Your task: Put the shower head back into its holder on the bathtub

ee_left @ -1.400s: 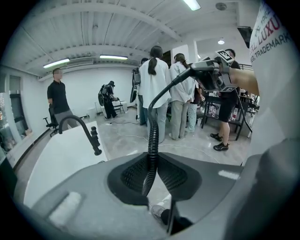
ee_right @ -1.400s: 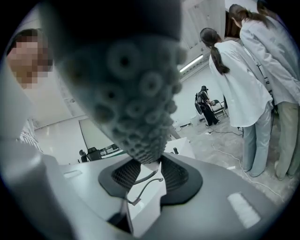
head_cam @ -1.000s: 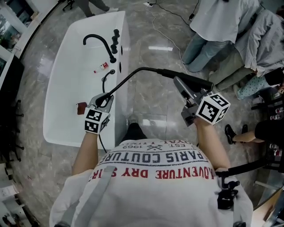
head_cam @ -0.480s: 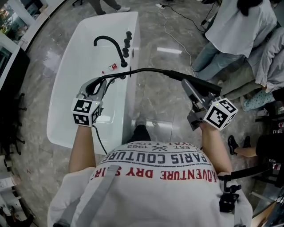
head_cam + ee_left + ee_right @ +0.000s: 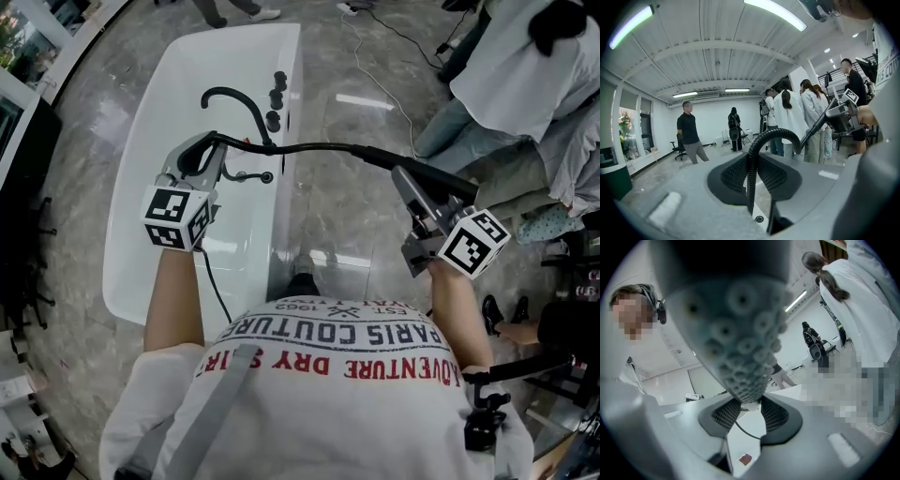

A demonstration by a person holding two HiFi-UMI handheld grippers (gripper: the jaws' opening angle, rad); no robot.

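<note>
The black shower head (image 5: 427, 175) hangs over the floor to the right of the white bathtub (image 5: 164, 103), and my right gripper (image 5: 418, 190) is shut on its handle. In the right gripper view its nozzle face (image 5: 740, 333) fills the frame above the jaws of the right gripper (image 5: 747, 406). A black hose (image 5: 309, 148) runs left from it to my left gripper (image 5: 199, 159), which is shut on the hose (image 5: 751, 178) above the tub. A small round holder (image 5: 266, 176) sits on the tub's right rim, below the hose.
A black curved faucet (image 5: 234, 98) and black knobs (image 5: 277, 94) stand on the tub's right rim. Several people (image 5: 506, 84) stand at the upper right, others (image 5: 792, 122) ahead of the left gripper. A cable (image 5: 375, 56) lies on the marble floor. A small red thing (image 5: 745, 459) lies in the tub.
My left gripper has risen and moved up along the tub toward the faucet, carrying the hose. The right gripper with the shower head has drifted a little to the right.
</note>
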